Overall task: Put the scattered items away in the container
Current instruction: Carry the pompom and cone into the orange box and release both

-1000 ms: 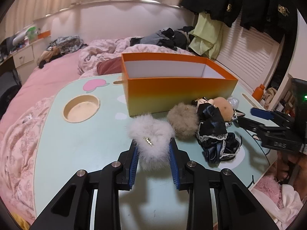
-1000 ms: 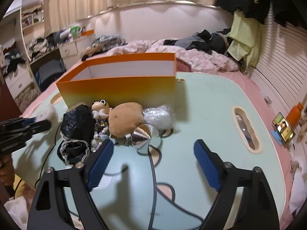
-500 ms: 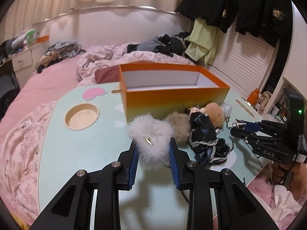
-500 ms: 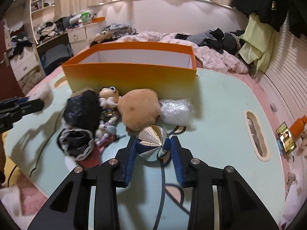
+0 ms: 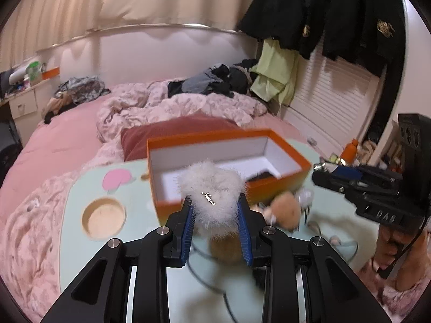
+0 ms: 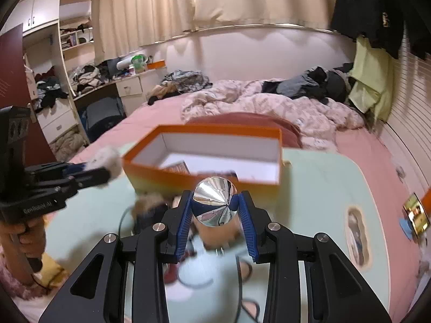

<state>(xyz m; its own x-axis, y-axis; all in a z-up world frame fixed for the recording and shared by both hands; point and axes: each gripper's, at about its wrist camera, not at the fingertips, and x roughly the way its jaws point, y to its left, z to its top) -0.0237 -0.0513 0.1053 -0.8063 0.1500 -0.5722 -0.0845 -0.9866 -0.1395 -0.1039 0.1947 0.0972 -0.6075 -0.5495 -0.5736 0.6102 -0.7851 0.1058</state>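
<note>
My left gripper (image 5: pixel 215 202) is shut on a white fluffy pompom (image 5: pixel 212 188) with a small metal script tag, held up in front of the orange box (image 5: pixel 280 185). The box is white inside, and something dark (image 5: pixel 262 175) lies on its floor. My right gripper (image 6: pixel 215 199) is shut on a shiny silver cone (image 6: pixel 214 204), raised just short of the orange box (image 6: pixel 204 180). A brown plush (image 5: pixel 287 210) lies on the table below, blurred. Each gripper shows in the other's view: the right gripper (image 5: pixel 331 169) and the left gripper (image 6: pixel 91 173).
The mint-green table (image 6: pixel 309 188) has a round recess (image 5: pixel 103 218) at the left and an oval slot (image 6: pixel 357 231) at the right. A phone (image 6: pixel 416 214) sits near its right edge. Pink bedding (image 5: pixel 67 140) and clothes lie behind. A hand (image 6: pixel 24 237) holds the left gripper.
The right gripper went from open to shut on the silver cone. Both grippers have since risen with their items, so the inside of the box now shows.
</note>
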